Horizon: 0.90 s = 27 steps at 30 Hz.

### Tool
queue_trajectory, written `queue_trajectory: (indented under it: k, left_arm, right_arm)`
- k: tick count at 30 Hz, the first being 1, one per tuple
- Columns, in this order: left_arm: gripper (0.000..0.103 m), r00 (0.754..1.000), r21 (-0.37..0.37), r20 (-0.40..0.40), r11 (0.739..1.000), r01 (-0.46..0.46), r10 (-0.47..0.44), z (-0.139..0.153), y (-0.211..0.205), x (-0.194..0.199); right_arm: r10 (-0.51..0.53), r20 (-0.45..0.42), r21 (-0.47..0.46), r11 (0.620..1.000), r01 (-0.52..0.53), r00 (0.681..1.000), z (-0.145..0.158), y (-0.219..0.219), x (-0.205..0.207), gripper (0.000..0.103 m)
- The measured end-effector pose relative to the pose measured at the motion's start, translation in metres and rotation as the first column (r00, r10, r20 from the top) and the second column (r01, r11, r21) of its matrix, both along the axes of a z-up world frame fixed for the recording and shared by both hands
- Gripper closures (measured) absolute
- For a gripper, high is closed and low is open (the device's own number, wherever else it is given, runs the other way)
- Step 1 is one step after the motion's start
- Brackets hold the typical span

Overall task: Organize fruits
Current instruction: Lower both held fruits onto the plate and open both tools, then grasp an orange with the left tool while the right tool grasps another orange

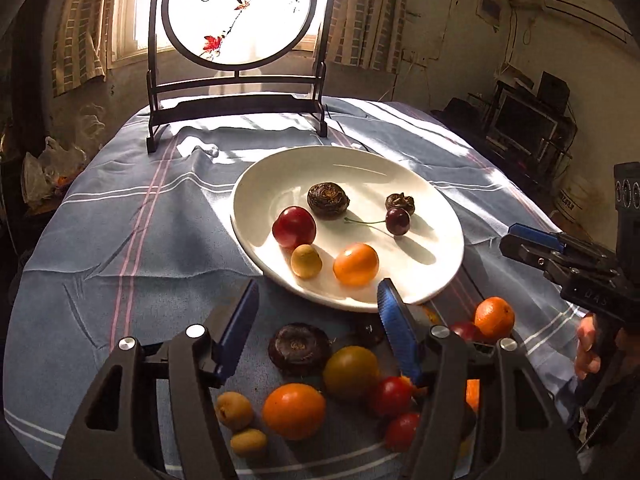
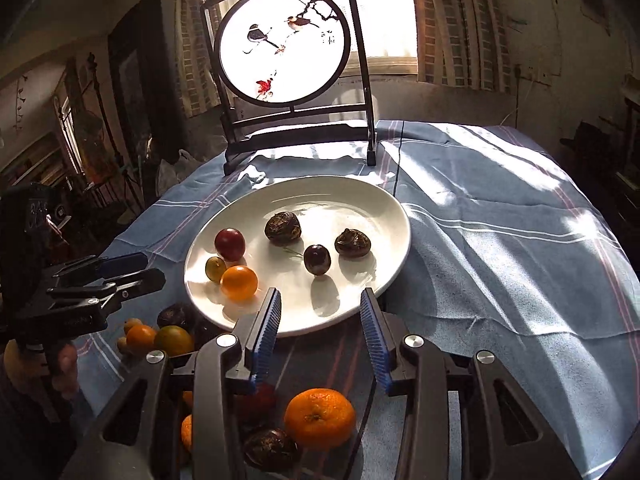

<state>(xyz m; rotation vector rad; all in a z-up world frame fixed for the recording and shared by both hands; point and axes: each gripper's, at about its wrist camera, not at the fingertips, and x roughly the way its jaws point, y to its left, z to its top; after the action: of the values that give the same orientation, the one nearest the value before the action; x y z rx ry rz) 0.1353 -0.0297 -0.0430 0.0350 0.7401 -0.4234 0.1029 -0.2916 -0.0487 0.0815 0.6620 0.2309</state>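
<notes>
A white plate on the blue cloth holds a red plum, a small yellow-green fruit, an orange tomato, a cherry and two dark water chestnuts. Loose fruit lies in front of it: a dark chestnut, a greenish tomato, an orange fruit and a mandarin. My left gripper is open and empty above this loose pile. My right gripper is open and empty above the mandarin.
A dark-framed round screen painted with birds stands at the table's far edge before a bright window. The striped blue cloth stretches to the right of the plate. Each gripper shows in the other's view.
</notes>
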Motion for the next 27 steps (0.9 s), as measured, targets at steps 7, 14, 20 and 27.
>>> queue_trajectory:
  k: [7, 14, 20, 27]
  left_arm:
    - [0.049, 1.0, 0.104, -0.011, 0.995, 0.008, -0.007, -0.028, 0.017, -0.046]
    - [0.06, 0.999, 0.129, -0.05, 0.992, 0.009, -0.002, -0.041, 0.012, -0.032]
    - [0.062, 0.993, 0.178, -0.119, 0.983, 0.038, -0.017, -0.05, 0.004, -0.023]
    - [0.066, 1.0, 0.11, -0.019, 0.994, -0.009, 0.011, -0.037, 0.014, -0.038]
  right_arm:
    - [-0.036, -0.018, 0.063, 0.997, 0.037, 0.999, -0.027, -0.026, -0.037, 0.059]
    - [-0.039, -0.007, 0.047, 0.998, 0.039, 0.999, -0.032, -0.026, -0.043, 0.059]
    - [-0.035, -0.005, 0.055, 0.998, 0.035, 0.999, -0.032, -0.027, -0.044, 0.059]
    - [-0.001, -0.039, -0.001, 1.0, 0.001, 0.999, -0.036, -0.014, -0.04, 0.059]
